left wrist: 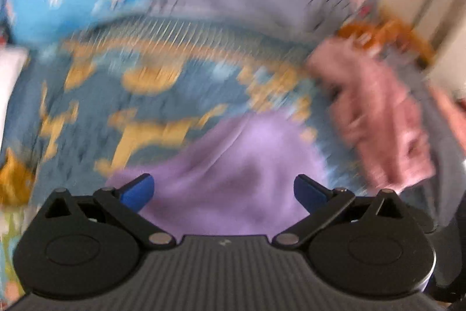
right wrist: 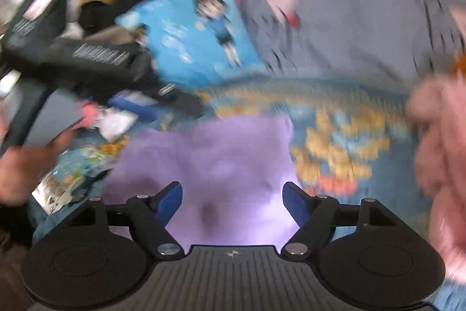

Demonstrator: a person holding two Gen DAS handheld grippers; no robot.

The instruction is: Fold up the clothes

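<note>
**Both tools apart over the purple garment, folding barely begun**

Left tool (left wrist: 223, 191) and right tool (right wrist: 232, 203) both stand with their blue fingers spread wide, gripping nothing. Each hovers over the same purple garment (left wrist: 233, 179), which lies on a blue bedspread with yellow patterns (left wrist: 145, 112), right in front of the fingers. Both views are heavily smeared, so fine detail is lost.

From where I stand, the task looks early: the purple piece is rumpled, with soft ridges and a dark dip in its middle, and no crisp fold edge shows. Whether one fold is already in, I cannot tell. A pink garment (left wrist: 378, 118) lies bunched to the right, apparently unfolded too. A blue cartoon pillow (right wrist: 198, 31) sits further back.
</note>
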